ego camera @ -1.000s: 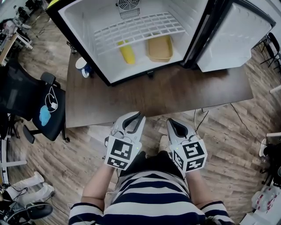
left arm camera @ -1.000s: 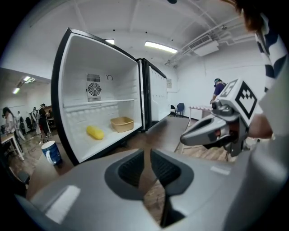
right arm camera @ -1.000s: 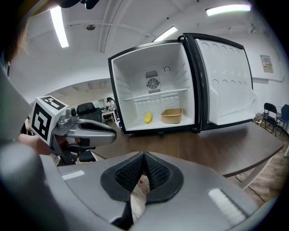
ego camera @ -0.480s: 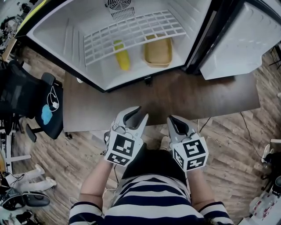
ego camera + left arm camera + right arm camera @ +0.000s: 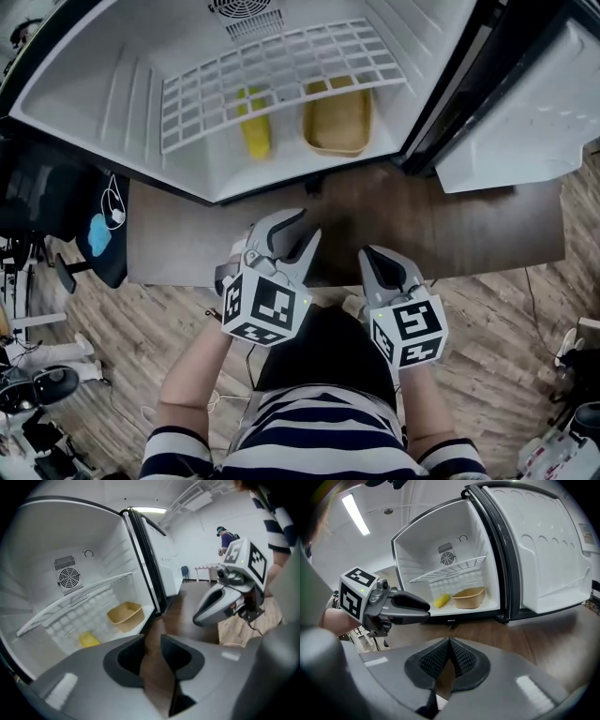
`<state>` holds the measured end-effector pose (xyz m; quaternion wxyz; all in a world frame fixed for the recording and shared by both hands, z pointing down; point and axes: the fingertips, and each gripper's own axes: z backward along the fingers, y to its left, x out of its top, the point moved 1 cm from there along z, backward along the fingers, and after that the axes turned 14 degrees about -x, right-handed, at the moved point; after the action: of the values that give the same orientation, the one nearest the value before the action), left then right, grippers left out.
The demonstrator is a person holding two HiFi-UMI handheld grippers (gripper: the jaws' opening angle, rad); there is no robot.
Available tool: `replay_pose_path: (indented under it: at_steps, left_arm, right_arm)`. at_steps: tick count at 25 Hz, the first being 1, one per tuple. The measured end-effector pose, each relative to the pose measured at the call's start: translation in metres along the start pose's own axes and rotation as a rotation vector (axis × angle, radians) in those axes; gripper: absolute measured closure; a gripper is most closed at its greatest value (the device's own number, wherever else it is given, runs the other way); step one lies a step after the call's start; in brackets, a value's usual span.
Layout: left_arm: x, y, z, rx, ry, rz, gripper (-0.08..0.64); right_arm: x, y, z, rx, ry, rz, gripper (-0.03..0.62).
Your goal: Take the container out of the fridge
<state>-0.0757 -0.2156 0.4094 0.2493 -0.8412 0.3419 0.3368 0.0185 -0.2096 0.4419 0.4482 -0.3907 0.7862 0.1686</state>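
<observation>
Ahead, the tan container (image 5: 338, 120) is being faced by the spread, nearer left gripper (image 5: 307, 225) and the pressed-together right gripper (image 5: 367, 255).

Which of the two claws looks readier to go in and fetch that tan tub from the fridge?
Probably the left gripper: its jaws stand apart and it sits slightly nearer the open fridge. The right gripper has its jaws closed. The tan container lies about midway ahead of both.

A dark table (image 5: 469, 230) stands on wood-plank floor (image 5: 511, 328).
</observation>
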Motion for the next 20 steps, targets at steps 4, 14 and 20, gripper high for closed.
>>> replay_pose_path:
  at_steps: [4, 14, 20]
  left_arm:
    - [0.016, 0.018, -0.013, 0.006, -0.006, -0.031, 0.56]
    - [0.03, 0.058, -0.045, 0.021, 0.037, -0.145, 0.56]
    - [0.03, 0.075, -0.057, 0.046, 0.095, -0.242, 0.56]
  right_arm:
    - [0.003, -0.005, -0.014, 0.028, 0.006, 0.021, 0.594]
    - [0.005, -0.019, -0.04, 0.066, 0.012, 0.044, 0.594]
    - [0.003, -0.019, -0.051, 0.088, 0.017, 0.058, 0.594]
